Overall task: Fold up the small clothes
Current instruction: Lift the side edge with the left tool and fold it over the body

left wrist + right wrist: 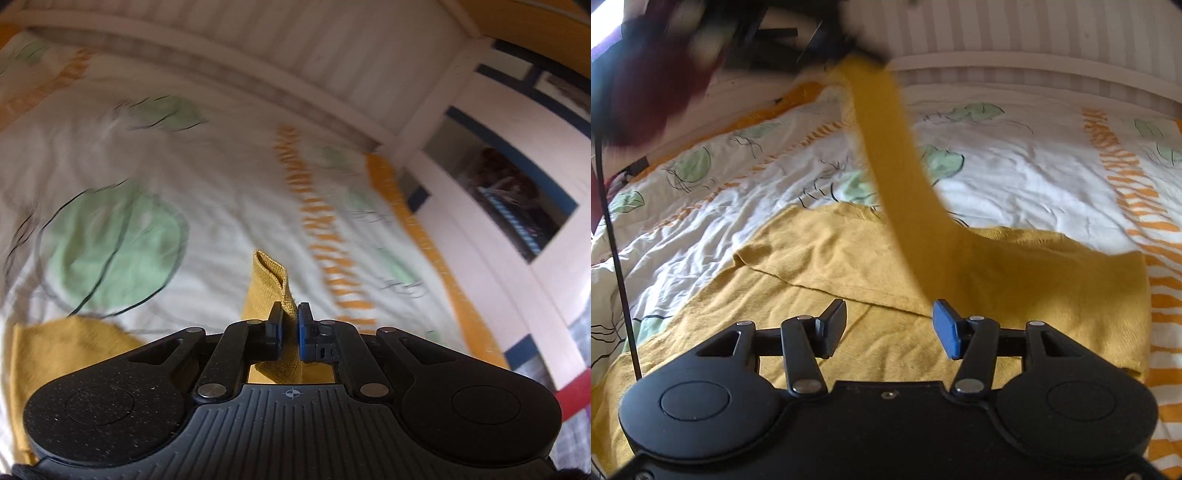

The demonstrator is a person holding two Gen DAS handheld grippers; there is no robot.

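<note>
Left hand-held gripper (290, 317) is pinching the mustard garment's sleeve (271, 280) above the bed (1015, 177); right hand-held gripper (889, 326) is hovering open over the garment's body (820, 254).

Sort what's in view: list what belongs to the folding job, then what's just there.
Job:
- mustard garment, sleeve pinched in left tongs
- right tongs, open above it

Just there:
- leaf-print bedspread
- black cable
- striped wall

Mustard-yellow garment (849, 258), white bedcover (1015, 184) printed with green leaves outlined in black and orange dashed stripes, black gripper (889, 325) with one blue pad.
</note>
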